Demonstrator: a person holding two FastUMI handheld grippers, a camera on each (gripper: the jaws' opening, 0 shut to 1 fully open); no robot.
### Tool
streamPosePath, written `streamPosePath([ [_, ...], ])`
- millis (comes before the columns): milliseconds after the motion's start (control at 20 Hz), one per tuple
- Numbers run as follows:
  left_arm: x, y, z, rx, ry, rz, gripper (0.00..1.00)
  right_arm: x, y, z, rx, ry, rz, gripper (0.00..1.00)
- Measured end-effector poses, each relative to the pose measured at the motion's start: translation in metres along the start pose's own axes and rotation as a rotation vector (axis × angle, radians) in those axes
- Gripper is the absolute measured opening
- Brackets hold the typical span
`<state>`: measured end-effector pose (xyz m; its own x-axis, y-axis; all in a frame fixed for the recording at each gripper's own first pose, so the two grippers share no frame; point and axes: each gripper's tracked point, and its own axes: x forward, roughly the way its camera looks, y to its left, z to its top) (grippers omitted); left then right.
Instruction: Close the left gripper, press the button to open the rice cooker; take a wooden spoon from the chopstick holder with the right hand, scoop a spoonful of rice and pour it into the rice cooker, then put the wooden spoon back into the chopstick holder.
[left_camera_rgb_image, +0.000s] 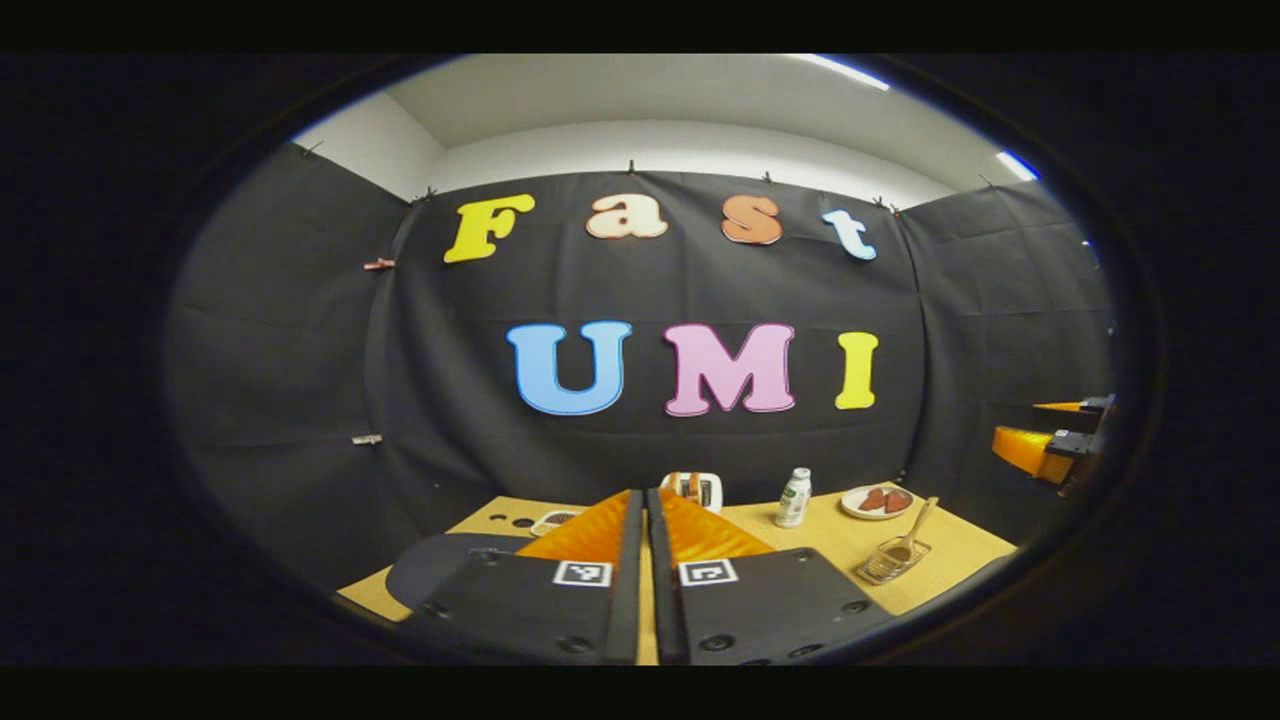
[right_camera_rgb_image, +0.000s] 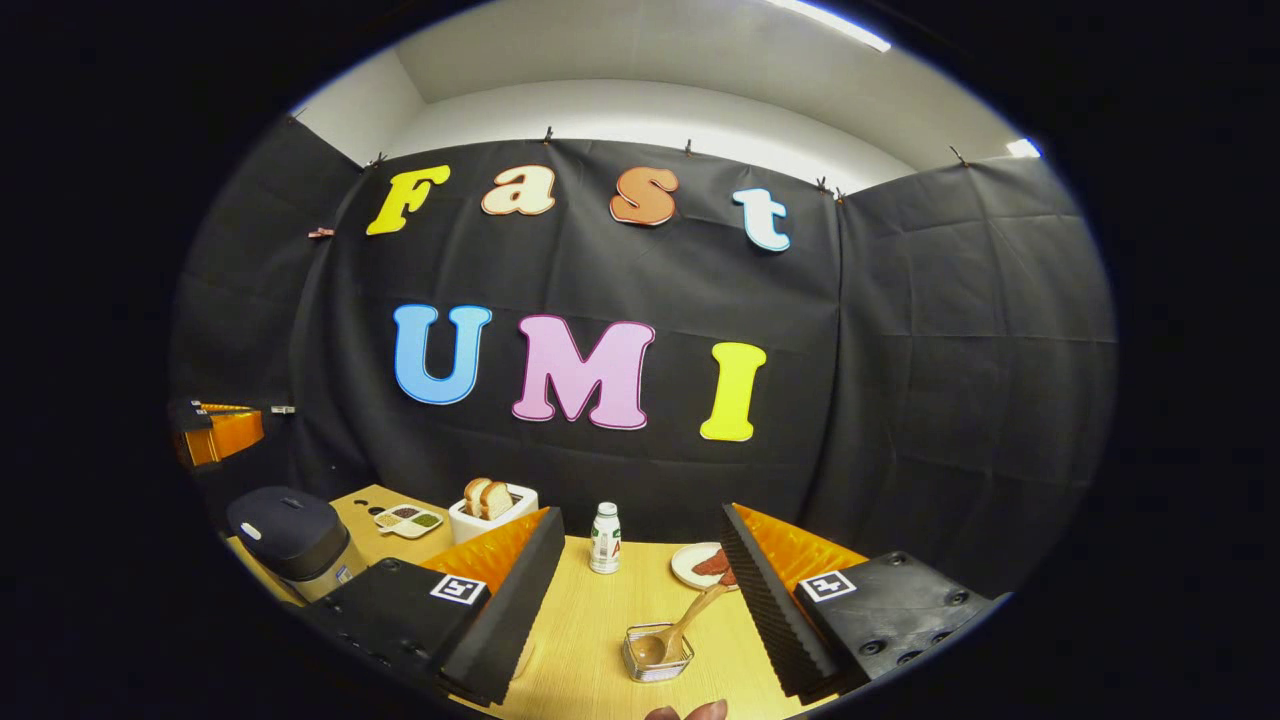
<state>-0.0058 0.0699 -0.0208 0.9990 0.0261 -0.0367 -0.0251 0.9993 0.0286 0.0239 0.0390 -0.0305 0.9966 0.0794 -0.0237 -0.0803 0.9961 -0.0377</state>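
The rice cooker (right_camera_rgb_image: 290, 540), dark-lidded and shut, stands at the table's left end; part of its lid (left_camera_rgb_image: 440, 565) shows beside my left fingers. My left gripper (left_camera_rgb_image: 645, 495) is shut with nothing between the fingers, held above the table. The wooden spoon (right_camera_rgb_image: 690, 615) rests with its bowl in the small chopstick holder (right_camera_rgb_image: 658, 655) and its handle leaning up to the right. My right gripper (right_camera_rgb_image: 641, 513) hangs open above and just behind the holder, empty. From the left gripper view the spoon (left_camera_rgb_image: 915, 530) and holder (left_camera_rgb_image: 890, 565) sit at the right.
On the wooden table (right_camera_rgb_image: 590, 640) stand a white toaster with bread (right_camera_rgb_image: 490, 510), a small divided dish (right_camera_rgb_image: 408, 519), a white bottle (right_camera_rgb_image: 604, 538) and a plate with red food (right_camera_rgb_image: 697, 565). A fingertip (right_camera_rgb_image: 690, 712) shows at the bottom edge. Black cloth walls enclose the table.
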Motion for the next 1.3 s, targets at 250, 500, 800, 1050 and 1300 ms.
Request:
streamPosePath([
  [250,-0.010,0.064,-0.047,-0.047,0.134,0.064,0.08,-0.005,0.001,0.000,-0.016,-0.004,-0.001,0.98],
  [500,-0.019,0.116,-0.102,-0.064,0.288,0.114,0.08,-0.008,0.002,-0.008,-0.021,0.016,-0.004,0.97],
  [800,-0.025,0.141,-0.157,-0.137,0.441,0.126,0.06,-0.007,0.002,-0.010,-0.031,0.019,-0.005,0.98],
  [1050,-0.023,0.152,-0.187,-0.165,0.525,0.133,0.08,-0.006,-0.003,-0.011,-0.044,0.021,-0.016,0.98],
  [1300,-0.019,0.151,-0.194,-0.144,0.551,0.115,0.08,-0.007,-0.010,-0.014,-0.048,0.030,-0.036,0.97],
])
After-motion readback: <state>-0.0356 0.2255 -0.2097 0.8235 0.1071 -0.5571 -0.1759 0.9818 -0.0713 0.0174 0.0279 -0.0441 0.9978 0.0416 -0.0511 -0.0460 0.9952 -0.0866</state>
